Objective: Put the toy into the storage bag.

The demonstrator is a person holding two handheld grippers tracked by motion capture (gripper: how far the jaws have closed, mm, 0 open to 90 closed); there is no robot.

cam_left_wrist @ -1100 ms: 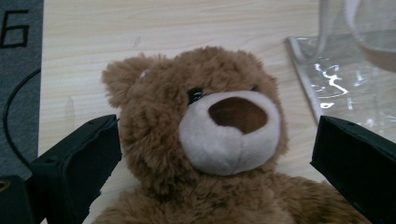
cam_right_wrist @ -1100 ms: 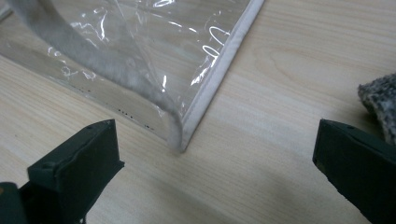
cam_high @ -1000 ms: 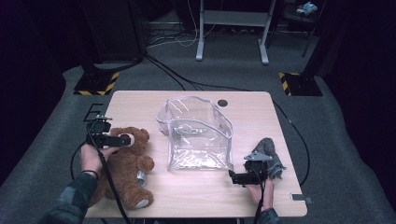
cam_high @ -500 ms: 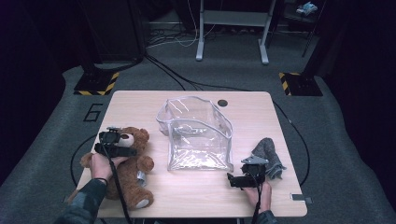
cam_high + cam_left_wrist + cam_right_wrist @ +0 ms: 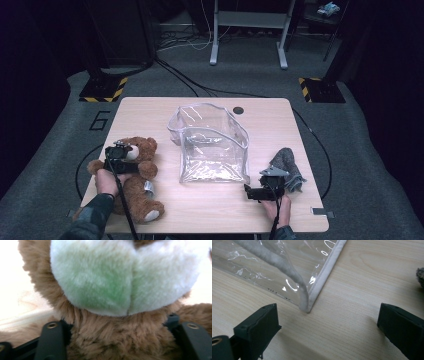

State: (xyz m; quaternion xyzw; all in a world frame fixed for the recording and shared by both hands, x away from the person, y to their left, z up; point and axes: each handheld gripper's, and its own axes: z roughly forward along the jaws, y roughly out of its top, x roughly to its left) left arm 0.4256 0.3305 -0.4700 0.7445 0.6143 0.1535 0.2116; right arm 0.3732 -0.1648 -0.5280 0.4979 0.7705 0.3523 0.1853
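Tabletop (image 5: 150, 107) margin beside teddy bear (image 5: 135, 172)

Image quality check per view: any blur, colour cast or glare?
High view: table lit, surrounding floor dark. Left gripper view: teddy bear very close and soft, its white muzzle tinged green, background blown out. Right gripper view: sharp; glare streaks on the clear plastic bag, black fingers cast soft shadows on the wood.

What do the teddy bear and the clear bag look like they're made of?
Teddy bear: soft plush, apparently synthetic; shaggy brown pile with a paler, shorter-napped muzzle. Clear bag: see-through flexible plastic, likely vinyl, glossy with creases and glare, edged in white fabric-like piping.
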